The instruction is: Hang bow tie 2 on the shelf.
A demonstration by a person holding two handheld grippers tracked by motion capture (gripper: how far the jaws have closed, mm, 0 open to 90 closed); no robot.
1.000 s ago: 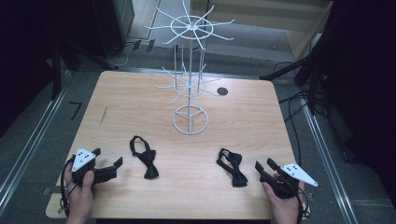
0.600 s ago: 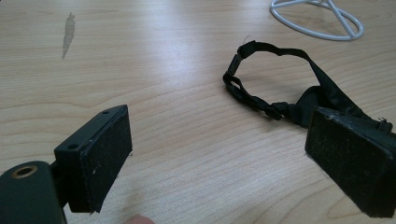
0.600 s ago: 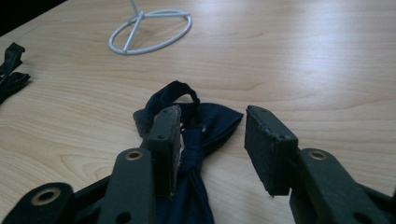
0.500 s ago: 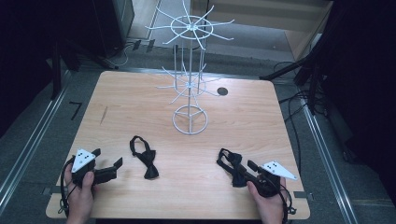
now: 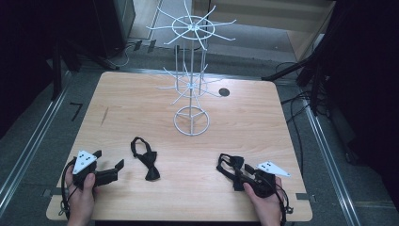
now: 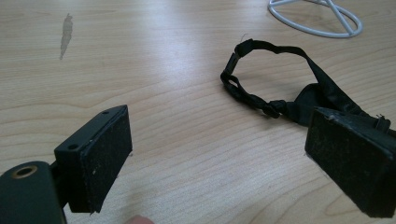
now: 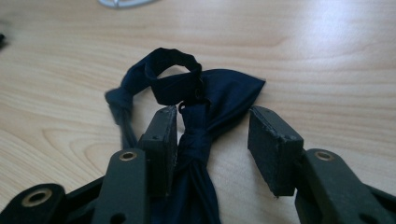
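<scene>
Two dark bow ties lie on the wooden table point(image 5: 141, 103). The dark navy bow tie point(image 5: 230, 165) point(image 7: 224, 91) is at the front right, and its knot lies between the jaws of my right gripper point(image 5: 238, 181) point(image 7: 212, 135). One pad point(image 7: 166, 135) touches the cloth, the other stands apart; the jaws have just been opening a little. The black bow tie point(image 5: 145, 162) point(image 6: 280, 105) with its strap loop lies front left of centre. My left gripper point(image 5: 109, 160) point(image 6: 224, 144) rests open just left of it, nothing between its pads.
A white wire display stand point(image 5: 191, 70) with hooked arms rises at the table's middle back, its ring base point(image 6: 317, 21) on the wood. A dark round hole point(image 5: 224, 92) is beside it. Cables and black frames surround the table.
My right gripper has moved left from the table's front right corner onto the navy bow tie, its jaws now straddling the knot. The left gripper has stayed put.
</scene>
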